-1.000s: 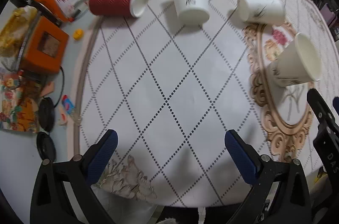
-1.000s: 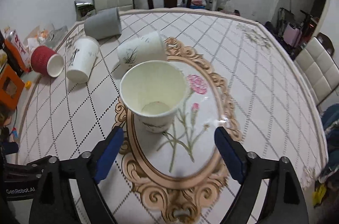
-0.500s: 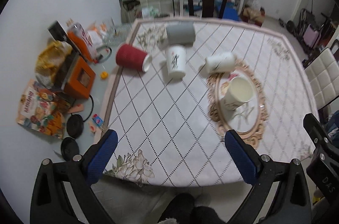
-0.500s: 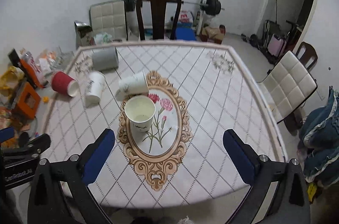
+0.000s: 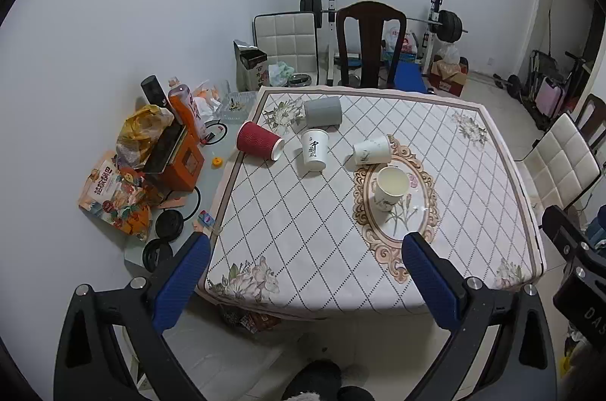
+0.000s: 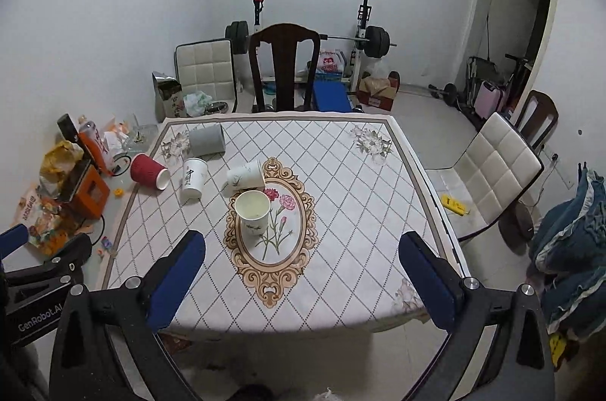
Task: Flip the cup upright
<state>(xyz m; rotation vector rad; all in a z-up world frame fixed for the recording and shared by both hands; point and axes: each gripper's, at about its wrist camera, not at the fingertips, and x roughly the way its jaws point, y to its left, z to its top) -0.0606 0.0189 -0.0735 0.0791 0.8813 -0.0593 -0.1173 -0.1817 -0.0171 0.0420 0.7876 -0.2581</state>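
A white paper cup [image 5: 391,188] [image 6: 253,212] stands upright on the oval flower print of the table [image 5: 303,242] [image 6: 360,211]. Behind it lie on their sides a white cup with a leaf print [image 5: 372,149] [image 6: 246,174], a white cup with black writing [image 5: 314,150] [image 6: 194,178], a red ribbed cup [image 5: 260,146] [image 6: 149,171] and a grey cup [image 5: 323,111] [image 6: 206,141]. My left gripper [image 5: 303,272] and right gripper [image 6: 301,268] are both open, empty, and held high, back from the table's near edge.
A dark wooden chair [image 5: 371,44] stands at the far side and a white padded chair [image 6: 500,169] at the right. Boxes, bags and bottles [image 5: 151,158] clutter a ledge left of the table. Weights and a barbell rack [image 6: 356,41] line the back wall.
Both grippers have pulled far back and up from the table. The upright cup, close between the right fingers a second ago, now stands alone on the table.
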